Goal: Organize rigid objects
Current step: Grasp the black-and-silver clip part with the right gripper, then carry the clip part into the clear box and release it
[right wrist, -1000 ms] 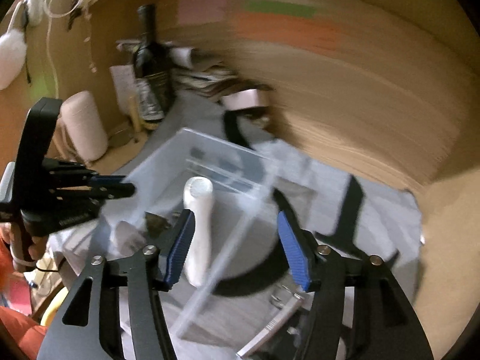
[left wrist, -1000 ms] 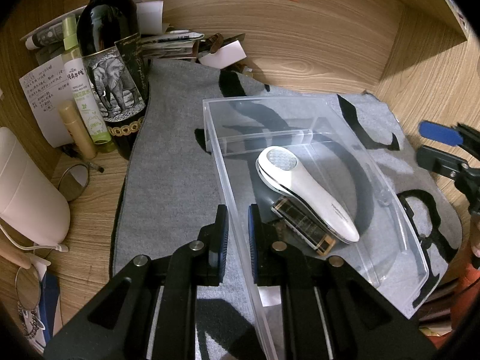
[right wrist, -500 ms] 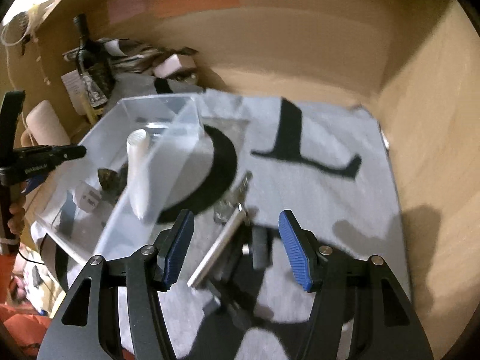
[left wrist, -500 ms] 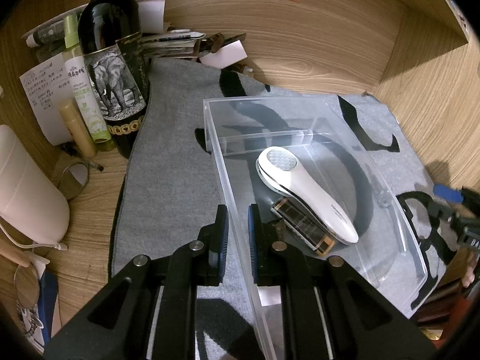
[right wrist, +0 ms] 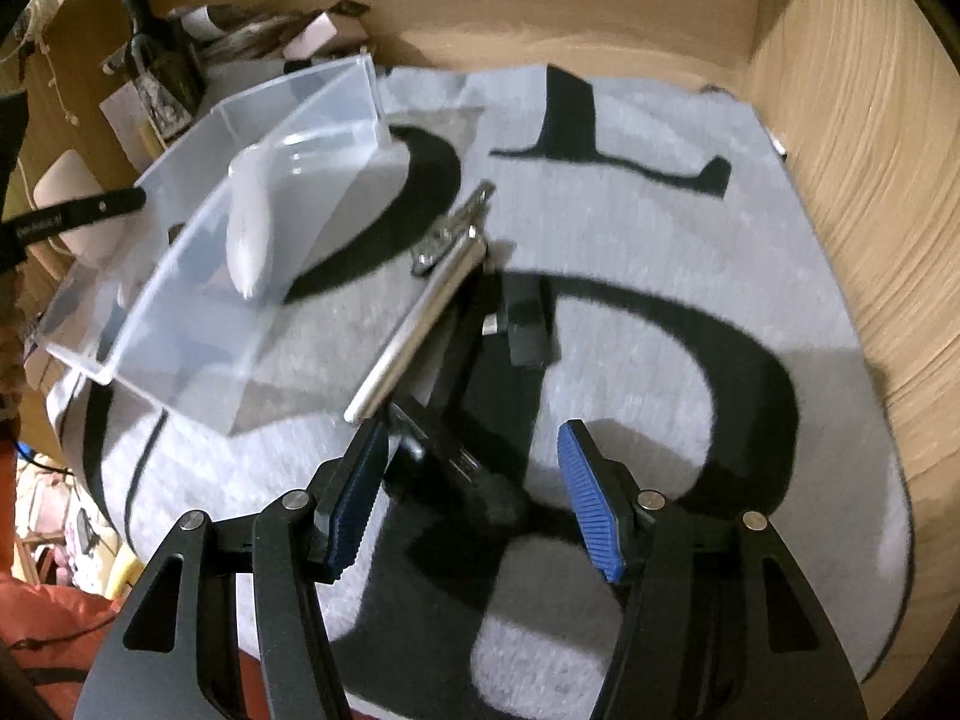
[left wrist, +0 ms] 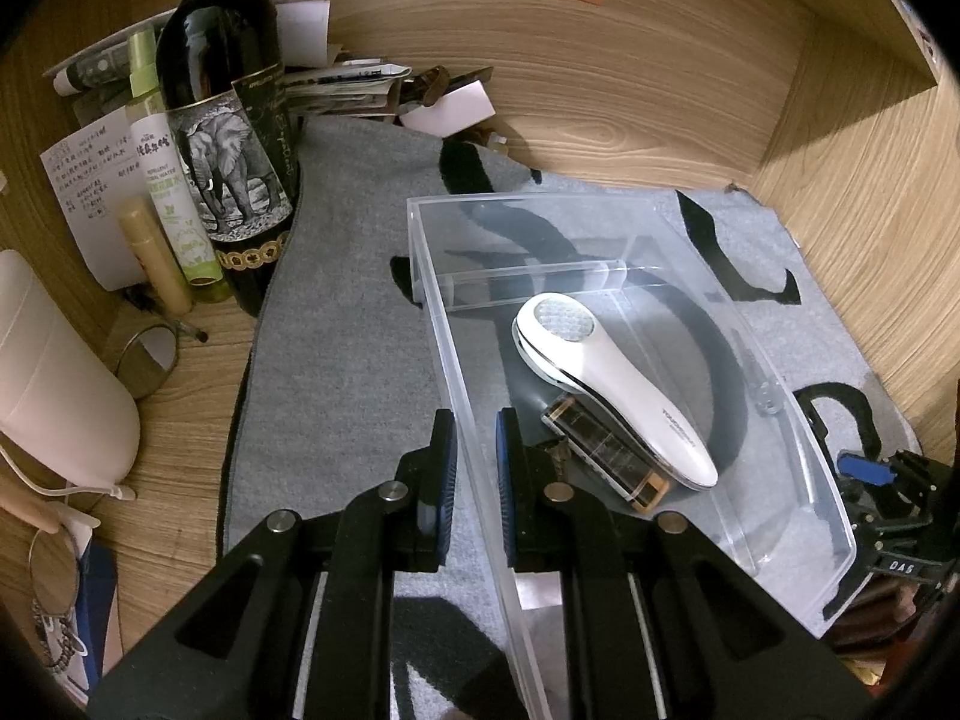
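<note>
White handheld device (left wrist: 612,396) lies diagonally in clear bin (left wrist: 804,462).

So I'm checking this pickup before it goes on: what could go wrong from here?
The right gripper hangs open over a tight pile: black clip-like pieces, a silver tube and keys. Closing here could catch two things or knock the tube rolling. The left gripper is shut on the clear bin wall; any tug could slide the white device inside.

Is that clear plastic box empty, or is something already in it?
Not empty. The clear box holds a white handheld device and beside it a small dark, gold-edged item.
</note>
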Tool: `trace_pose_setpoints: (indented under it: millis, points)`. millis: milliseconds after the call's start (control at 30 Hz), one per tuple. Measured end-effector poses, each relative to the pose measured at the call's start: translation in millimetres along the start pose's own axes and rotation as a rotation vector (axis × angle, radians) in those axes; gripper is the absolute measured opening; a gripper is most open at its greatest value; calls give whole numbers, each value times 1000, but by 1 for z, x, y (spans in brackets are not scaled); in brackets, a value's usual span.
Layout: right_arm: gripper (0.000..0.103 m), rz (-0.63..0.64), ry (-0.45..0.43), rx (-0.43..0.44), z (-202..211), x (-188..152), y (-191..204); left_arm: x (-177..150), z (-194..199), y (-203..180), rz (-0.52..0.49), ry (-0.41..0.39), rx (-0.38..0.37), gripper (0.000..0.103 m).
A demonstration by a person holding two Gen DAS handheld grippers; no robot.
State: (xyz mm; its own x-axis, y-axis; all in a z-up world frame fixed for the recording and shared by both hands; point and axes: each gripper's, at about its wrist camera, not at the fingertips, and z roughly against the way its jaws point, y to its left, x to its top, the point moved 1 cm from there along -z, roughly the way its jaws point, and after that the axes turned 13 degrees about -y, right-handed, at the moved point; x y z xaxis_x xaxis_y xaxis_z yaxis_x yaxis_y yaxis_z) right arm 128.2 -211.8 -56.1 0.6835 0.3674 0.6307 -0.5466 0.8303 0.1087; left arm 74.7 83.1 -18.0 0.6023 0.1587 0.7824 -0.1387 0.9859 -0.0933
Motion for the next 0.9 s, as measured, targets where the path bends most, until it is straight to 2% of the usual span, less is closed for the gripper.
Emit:
trace_pose_setpoints:
  millis: [33,100,467,700,900]
  points:
    - [55,13,-10,-7,2,-1,2,0,0,0,1,0,0,11]
    - [44,28,-14,-3,5,-3,4,0,0,0,-1,0,0,11]
    - [42,13,-74,-37,15,4,0,0,0,0,-1,0,-1,11]
    - [42,50,-184,-43,35,38,5,0,0,1,2,-1,-1,11]
    - [42,92,-304,9,45,78,19,0,0,1,0,0,0,11]
